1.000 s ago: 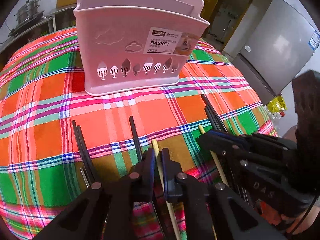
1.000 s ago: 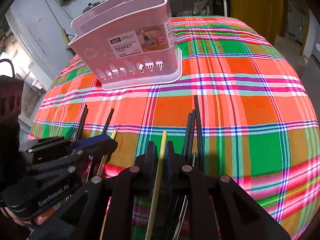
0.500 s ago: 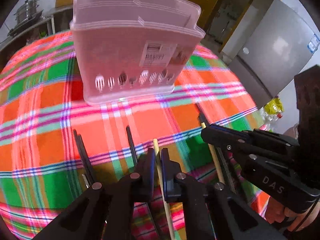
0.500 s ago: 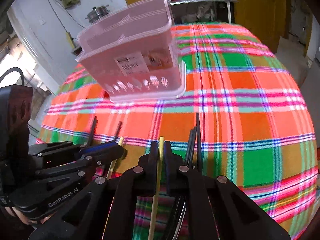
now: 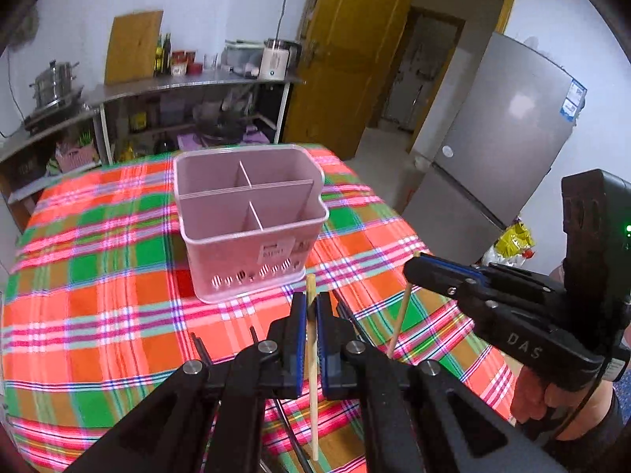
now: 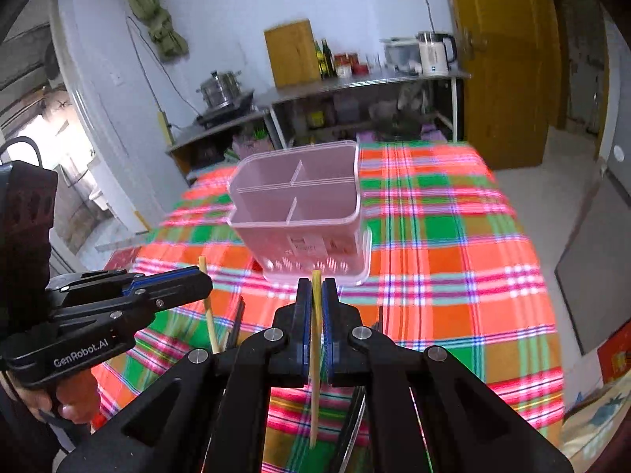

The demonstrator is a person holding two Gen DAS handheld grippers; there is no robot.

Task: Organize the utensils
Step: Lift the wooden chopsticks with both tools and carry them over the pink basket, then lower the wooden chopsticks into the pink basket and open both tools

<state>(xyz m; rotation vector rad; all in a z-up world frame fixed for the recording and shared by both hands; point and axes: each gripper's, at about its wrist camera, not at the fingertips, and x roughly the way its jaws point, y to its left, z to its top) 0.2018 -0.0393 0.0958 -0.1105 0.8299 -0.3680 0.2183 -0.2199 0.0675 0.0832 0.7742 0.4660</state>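
While both claws hang above the plaid-covered table (image 5: 98, 315), each is clamped tight on a single pale wooden chopstick. The left claw (image 5: 310, 315) pinches its chopstick (image 5: 312, 374) between blue-edged pads, the stick running upright through the jaws with a short tip above and a long tail below, clear of the cloth. The right claw (image 6: 315, 307) grips a second chopstick (image 6: 315, 374) the same way; from the left wrist view that stick (image 5: 400, 323) slants down from the right claw (image 5: 414, 272), free of the table.

Ahead of both claws stands the pink utensil basket (image 5: 248, 213), upright near the middle of the table, its top open and split by dividers into four compartments, all of which look empty. Open air lies between the claws and the basket's rim. Several dark utensils (image 5: 199, 349) lie on the cloth just below the claws; they are too hidden to name. The table's far edge falls away behind the basket toward a metal shelf (image 5: 189, 82), and its right edge drops toward a grey fridge (image 5: 504, 149).
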